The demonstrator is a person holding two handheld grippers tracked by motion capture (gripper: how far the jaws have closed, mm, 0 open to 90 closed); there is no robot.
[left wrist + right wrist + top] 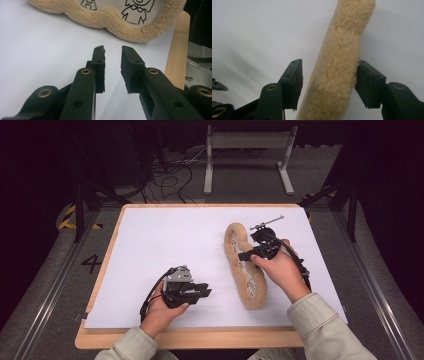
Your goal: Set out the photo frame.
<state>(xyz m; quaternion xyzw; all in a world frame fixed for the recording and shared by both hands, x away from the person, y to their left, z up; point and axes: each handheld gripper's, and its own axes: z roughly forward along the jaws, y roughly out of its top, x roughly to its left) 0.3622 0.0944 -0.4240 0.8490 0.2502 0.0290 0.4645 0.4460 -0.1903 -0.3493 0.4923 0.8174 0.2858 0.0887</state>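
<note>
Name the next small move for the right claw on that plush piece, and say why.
Probably close the right claw: its jaws straddle the tan plush piece, one pad apart from the fleece. The left claw stands open and empty, short of it.

Black jaws, brass rivets, beige sleeves [320, 325]

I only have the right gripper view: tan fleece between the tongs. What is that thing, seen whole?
Observer: In the high view, a long wavy tan fleece-rimmed pad lying on the white table sheet.
Operator: Anything on its face?
Observer: Black line cartoon drawings on a white middle, seen in the left gripper view.
Operator: And the left tongs?
Observer: The left tongs stand open and empty, pointing at the pad's rim from short of it.
</note>
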